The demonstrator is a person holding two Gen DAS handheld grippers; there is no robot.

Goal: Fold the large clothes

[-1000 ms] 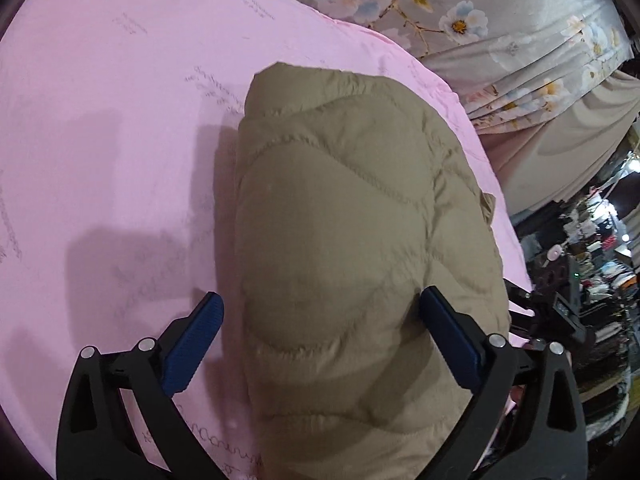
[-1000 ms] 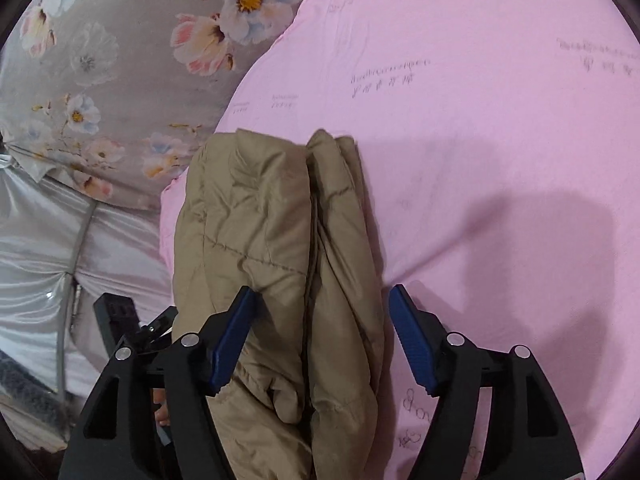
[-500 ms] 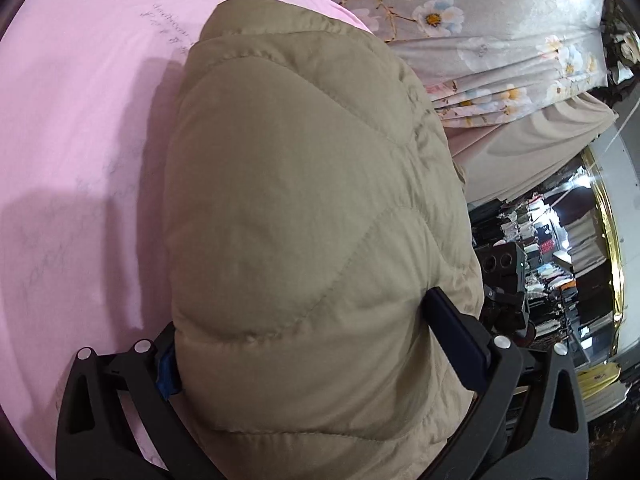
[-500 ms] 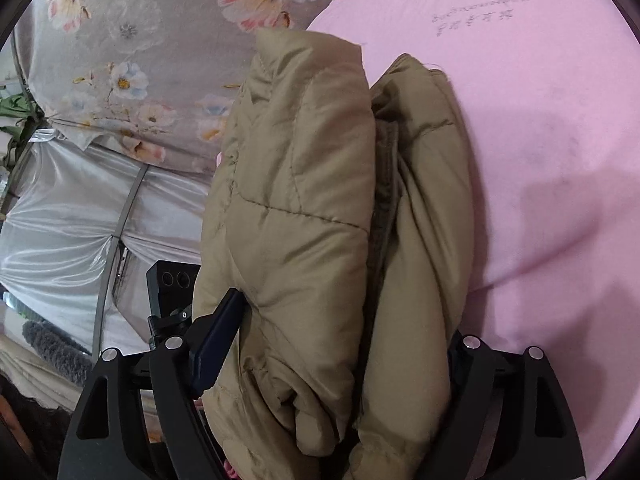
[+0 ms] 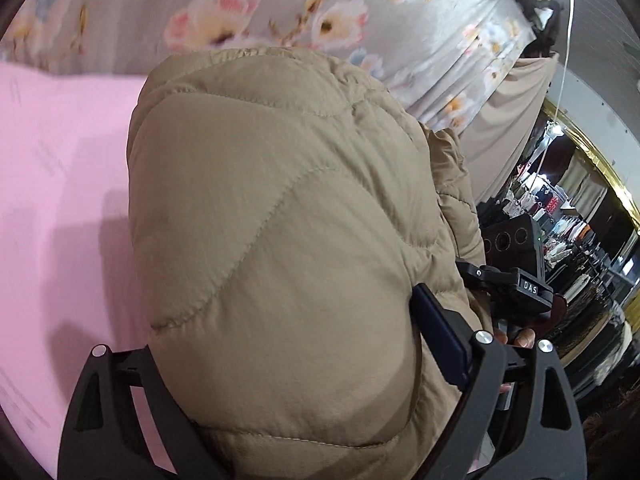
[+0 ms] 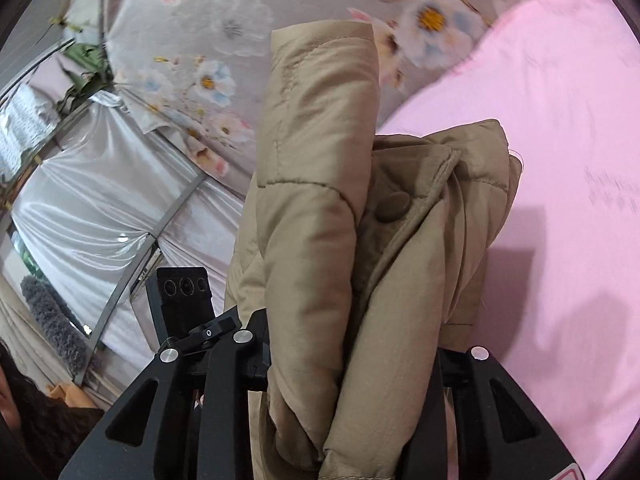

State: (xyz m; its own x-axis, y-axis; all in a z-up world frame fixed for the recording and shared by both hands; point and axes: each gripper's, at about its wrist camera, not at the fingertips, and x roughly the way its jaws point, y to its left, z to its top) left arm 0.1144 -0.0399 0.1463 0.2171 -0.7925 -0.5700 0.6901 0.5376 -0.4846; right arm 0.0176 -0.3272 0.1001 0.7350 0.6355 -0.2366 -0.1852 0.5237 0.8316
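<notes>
Tan puffy jacket (image 5: 280, 248) fills the middle of both views, above the pink bed sheet (image 5: 60, 168). My left claw (image 5: 288, 364) and right claw (image 6: 352, 360) both squeeze the folded bundle; slick padding could slip and unfold.

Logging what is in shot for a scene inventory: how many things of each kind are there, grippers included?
Jackets: 1, tan quilted
Pink sheets: 1
Floral cloths: 1
Grippers: 2, left and right
Total: 5
</notes>
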